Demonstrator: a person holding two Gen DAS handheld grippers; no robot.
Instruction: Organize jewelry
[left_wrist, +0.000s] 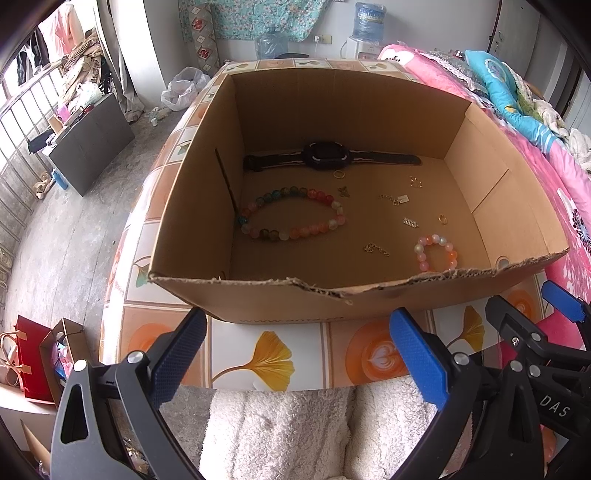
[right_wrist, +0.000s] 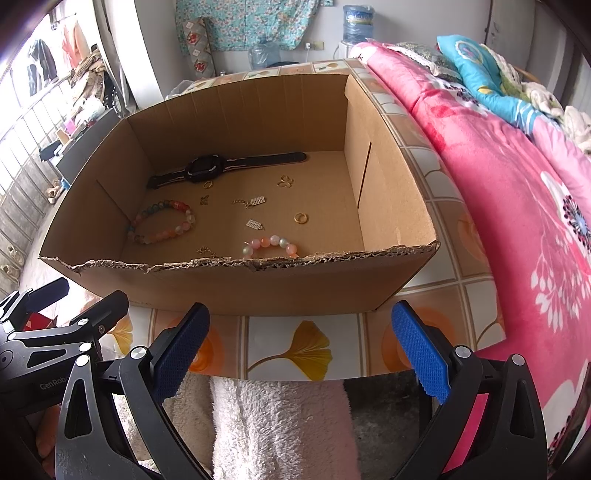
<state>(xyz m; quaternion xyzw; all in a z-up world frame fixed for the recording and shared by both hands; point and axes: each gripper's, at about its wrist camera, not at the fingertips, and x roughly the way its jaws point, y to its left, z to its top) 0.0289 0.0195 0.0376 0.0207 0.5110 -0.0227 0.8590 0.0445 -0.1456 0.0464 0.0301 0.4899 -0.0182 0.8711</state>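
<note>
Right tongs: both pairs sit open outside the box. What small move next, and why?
Probably lift the right tongs over the torn front wall of the cardboard box toward the small bead bracelet. It lies just behind that wall, nearest these tongs, and they are open and empty, as are the left tongs.

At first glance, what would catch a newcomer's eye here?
The open cardboard box on the tiled tabletop, with jewelry scattered over its floor. A black watch lies by the far wall, and a long bead bracelet to its left. Both grippers, left and right, hover open outside it.
</note>
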